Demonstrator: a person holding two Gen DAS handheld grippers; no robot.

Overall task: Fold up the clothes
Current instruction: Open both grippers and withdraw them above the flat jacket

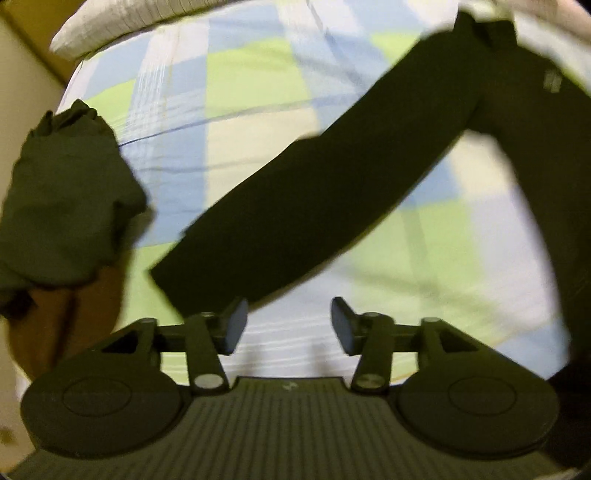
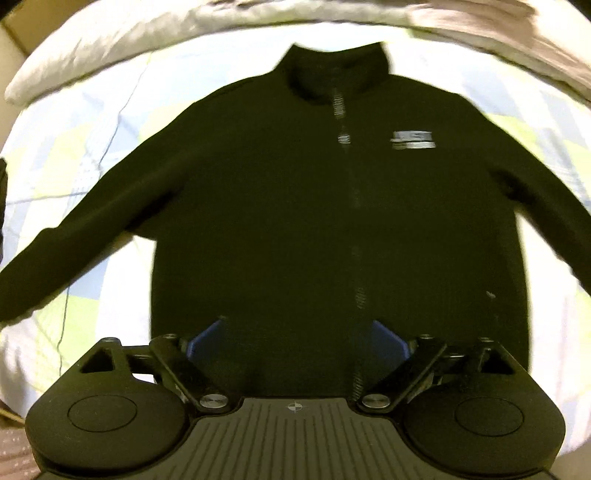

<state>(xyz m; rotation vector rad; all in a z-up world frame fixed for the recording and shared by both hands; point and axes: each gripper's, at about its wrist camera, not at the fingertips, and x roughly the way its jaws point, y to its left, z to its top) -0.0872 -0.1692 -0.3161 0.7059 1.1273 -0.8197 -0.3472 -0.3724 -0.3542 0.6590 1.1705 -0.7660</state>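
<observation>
- Left wrist view: the left gripper [image 1: 289, 325] hangs over the bed [image 1: 258, 85], its two fingers [image 1: 234, 325] spread apart with nothing between them.
- Under the gap between the fingers lies bare bedsheet, checked in pale blue, green and white.
- A black jacket [image 1: 509, 122] lies flat on the bed up and to the right; one long sleeve [image 1: 295, 206] runs diagonally down toward the gripper.
- The cuff end of that sleeve sits just beyond the left-hand finger, so close that I cannot tell whether they touch.
- A small pale logo [image 1: 552, 79] shows on the jacket's chest.
- At the left edge sits a crumpled dark green cloth [image 1: 70, 192], apart from the sleeve, with something brown [image 1: 66, 314] below it that is too blurred to name.
- A white pillow [image 1: 122, 26] lies along the far edge of the bed.
- The whole view is softened by blur.
- Right wrist view: the right gripper [image 2: 295, 343] is low over the jacket's bottom hem, fingers [image 2: 389, 343] spread wide; whether they touch the cloth is unclear.
- The jacket [image 2: 277, 221] lies front up in the middle of the bed [image 2: 74, 147], collar away from the camera, both sleeves stretched out to the sides.
- Its zip [image 2: 349, 184] runs down the middle, reaching the hem between the two fingers, nearer the right-hand one.
- The logo [image 2: 412, 140] sits to the right of the zip.
- Pillows [image 2: 147, 40] lie beyond the collar.
</observation>
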